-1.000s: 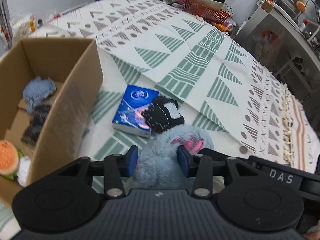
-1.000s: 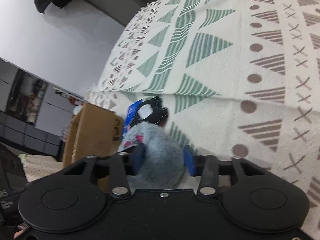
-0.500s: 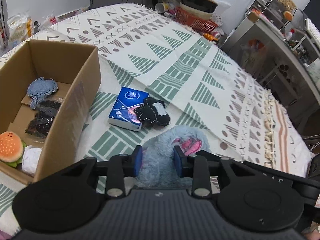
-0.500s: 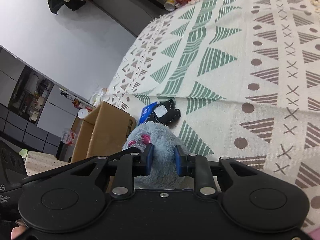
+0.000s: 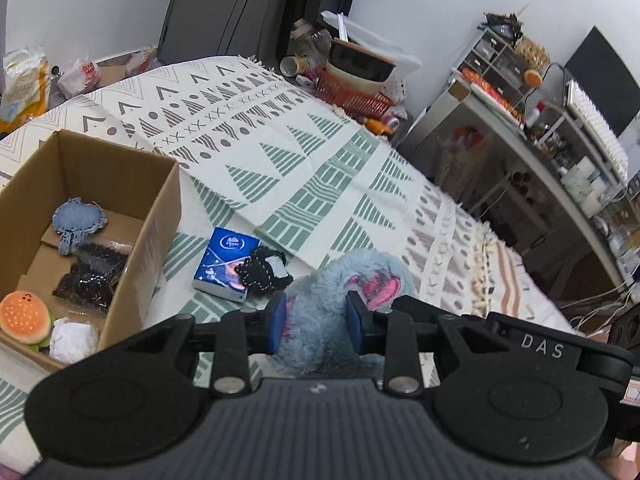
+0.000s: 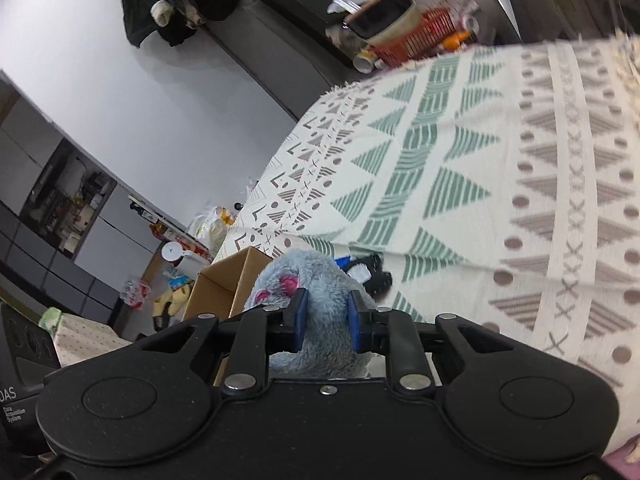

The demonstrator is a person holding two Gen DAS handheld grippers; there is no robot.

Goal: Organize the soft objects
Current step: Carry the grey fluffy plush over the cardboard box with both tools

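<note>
**Ann:** Left wrist view has the grey plush [image 5: 320, 320] dead centre, and the left gripper [image 5: 316, 322] has its blue pads pressed into the fur on both sides, jaws narrowed to a tight squeeze.

**Ben:** Same toy from the right wrist: the right gripper [image 6: 326, 322] is clamped on the plush [image 6: 316, 280] too, jaws nearly together, fur bulging above the pads. Pink patches show near the top.

**Ann:** So both hold it, above the patterned cloth [image 5: 320, 184]. Just past it lies a small black stitched toy [image 5: 264, 272], resting on the edge of a blue tissue pack [image 5: 224, 264].

**Ben:** And the box [image 5: 156, 220] sits left of those, open on top. Inside: a denim patch [image 5: 78, 220], a black glittery piece [image 5: 92, 276], a burger toy [image 5: 26, 318] and something white [image 5: 74, 338] beside it.

**Ann:** From the right wrist, the box [image 6: 228, 284] shows just behind the plush.
</note>
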